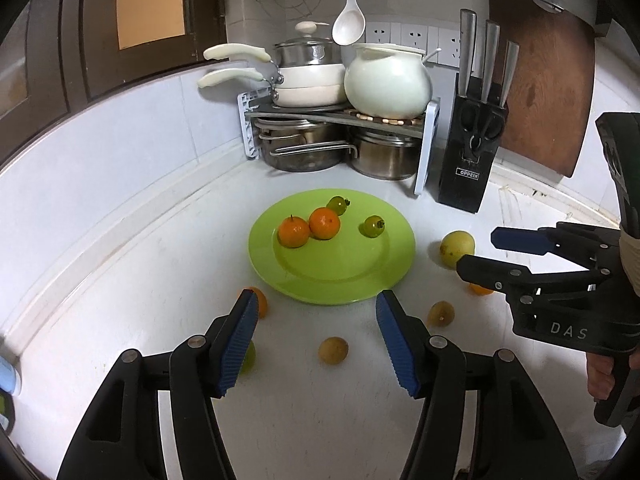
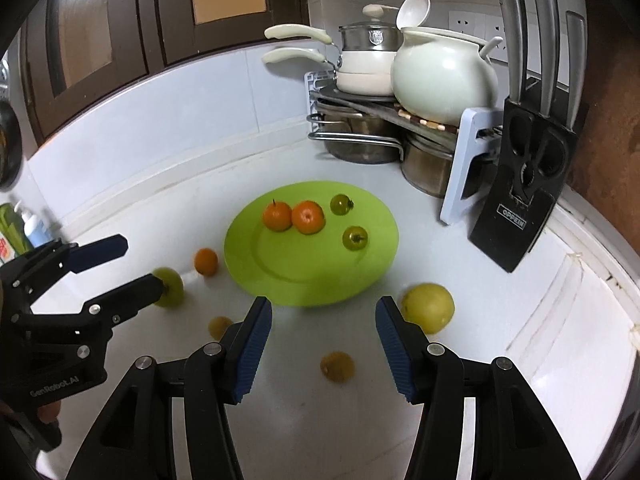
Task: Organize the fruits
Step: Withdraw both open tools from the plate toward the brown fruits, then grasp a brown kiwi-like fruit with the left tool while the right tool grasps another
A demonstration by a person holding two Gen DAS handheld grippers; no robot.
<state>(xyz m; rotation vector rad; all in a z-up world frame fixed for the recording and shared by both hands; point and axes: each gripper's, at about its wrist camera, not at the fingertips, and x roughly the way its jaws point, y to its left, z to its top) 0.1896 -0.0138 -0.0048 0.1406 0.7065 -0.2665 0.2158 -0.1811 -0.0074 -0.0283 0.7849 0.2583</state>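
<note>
Round lime-green plate [image 1: 394,258] flat on the white countertop [image 1: 160,248], in front of a corner rack of steel pots [image 1: 320,148] and a black knife block [image 1: 466,152]. On the plate, toward its far left: two orange tangerines [image 1: 294,232] touching each other, with two small green tomato-like fruits [image 1: 374,226] to their right, apart from one another.

Off the plate, scattered on the counter: a large yellow-green round fruit [image 1: 457,248] just beside the plate's right rim; a small orange fruit [image 2: 206,262] near the left rim; a pale green round fruit [image 2: 170,286] nearer on the left; three small brownish-yellow fruits [image 1: 333,351] along the near side, well apart.

Left gripper [image 1: 316,342] with blue ribbed pads spread apart, nothing between them, hanging over the counter near the plate's near rim. Right gripper [image 2: 324,346] likewise parted and empty, low over the near counter, the large yellow-green fruit just beyond its right finger. A bit of hand [image 1: 600,374] visible on the right gripper's handle
</note>
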